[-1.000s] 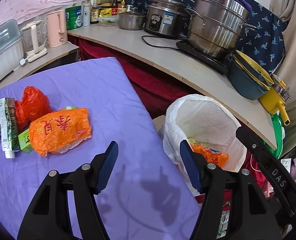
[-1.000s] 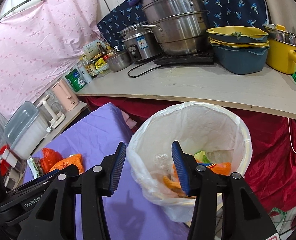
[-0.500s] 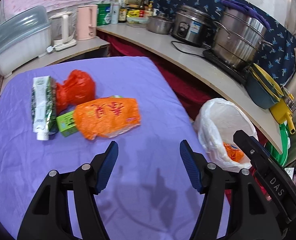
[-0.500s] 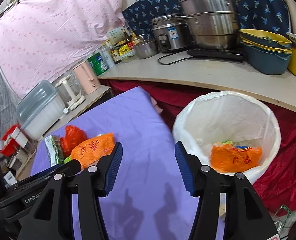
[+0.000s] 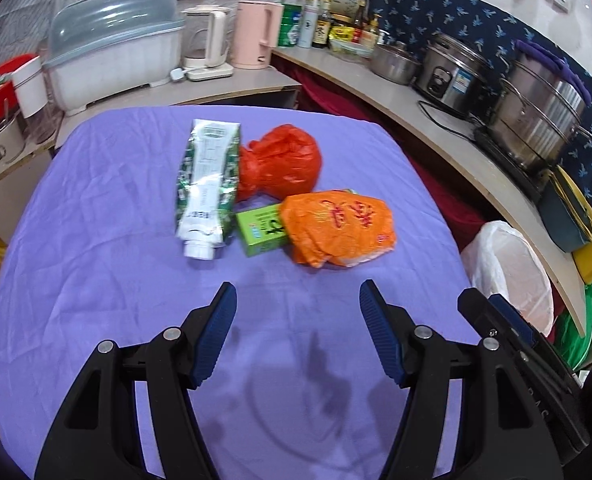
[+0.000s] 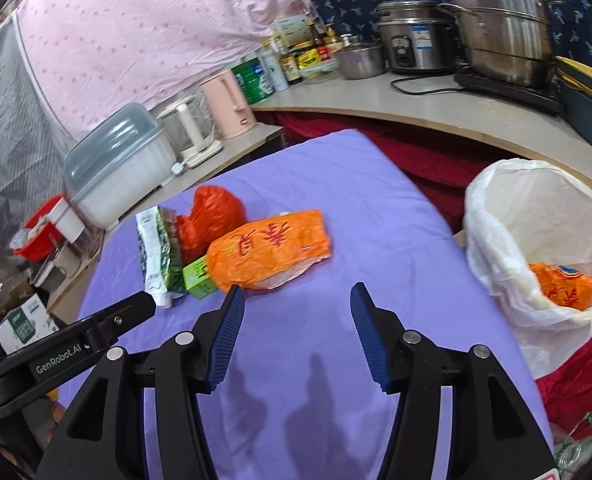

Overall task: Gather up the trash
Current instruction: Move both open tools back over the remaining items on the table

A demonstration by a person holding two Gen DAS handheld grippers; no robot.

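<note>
Four pieces of trash lie bunched together on the purple cloth (image 5: 95, 264): one green-and-white pouch (image 5: 207, 184) with its cap toward the grippers, one red bag (image 5: 283, 162) knotted into a ball just beside it, one small green box (image 5: 261, 229), and one orange bag (image 5: 338, 229) with red characters that overlaps the box's right end. The pouch, the red bag and the box touch one another. A fifth piece, another orange bag (image 6: 564, 285), already sits inside the one bin (image 6: 508, 208), which is lined with white plastic and stands off the cloth's right edge, below the counter (image 6: 436, 110). Two grippers hang over the near part of the cloth. The left gripper (image 5: 298, 304) has its jaws well apart with nothing between them, and it points at the bare cloth short of the trash pile. The right gripper (image 6: 298, 300) is likewise spread and empty, its left pad (image 6: 225, 336) close to the near corner of the orange bag on the cloth, though whether it is clear of it the views do not settle. On the counter stand two steel pots, one rice cooker and two kettles.
</note>
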